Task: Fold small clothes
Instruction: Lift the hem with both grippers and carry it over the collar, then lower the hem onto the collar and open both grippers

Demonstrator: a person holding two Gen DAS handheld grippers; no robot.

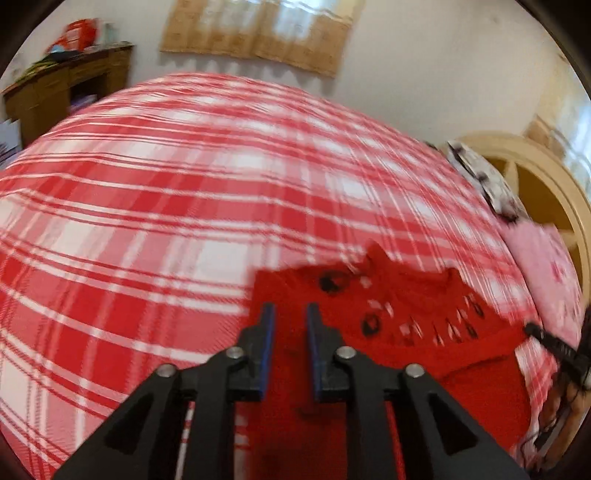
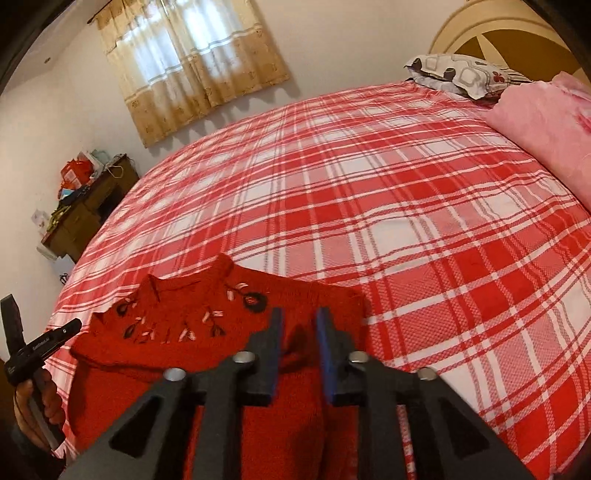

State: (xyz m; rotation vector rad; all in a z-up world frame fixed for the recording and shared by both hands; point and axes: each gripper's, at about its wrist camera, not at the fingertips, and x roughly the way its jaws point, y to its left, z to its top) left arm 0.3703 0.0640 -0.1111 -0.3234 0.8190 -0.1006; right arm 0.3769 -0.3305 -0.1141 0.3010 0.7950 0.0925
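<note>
A small red knitted sweater (image 1: 402, 295) (image 2: 184, 343) with dark and pink embroidered flowers lies on the red-and-white plaid bedsheet (image 1: 166, 192) (image 2: 406, 221), collar pointing away from me. My left gripper (image 1: 291, 308) hovers over the sweater's left part, blue pads a narrow gap apart, only cloth showing behind them. My right gripper (image 2: 298, 312) stands over its right part in the same way, pads apart and nothing pinched. The left gripper's fingers (image 2: 55, 334) and the hand (image 2: 40, 398) holding it show at the left edge of the right wrist view. The left wrist view is motion-blurred.
A grey patterned pillow (image 2: 458, 72) and a pink pillow (image 2: 546, 122) lie by the cream and brown headboard (image 2: 498, 33). A cluttered wooden desk (image 2: 85, 218) stands beyond the bed's far left corner. A curtained window (image 2: 192, 62) is on the back wall.
</note>
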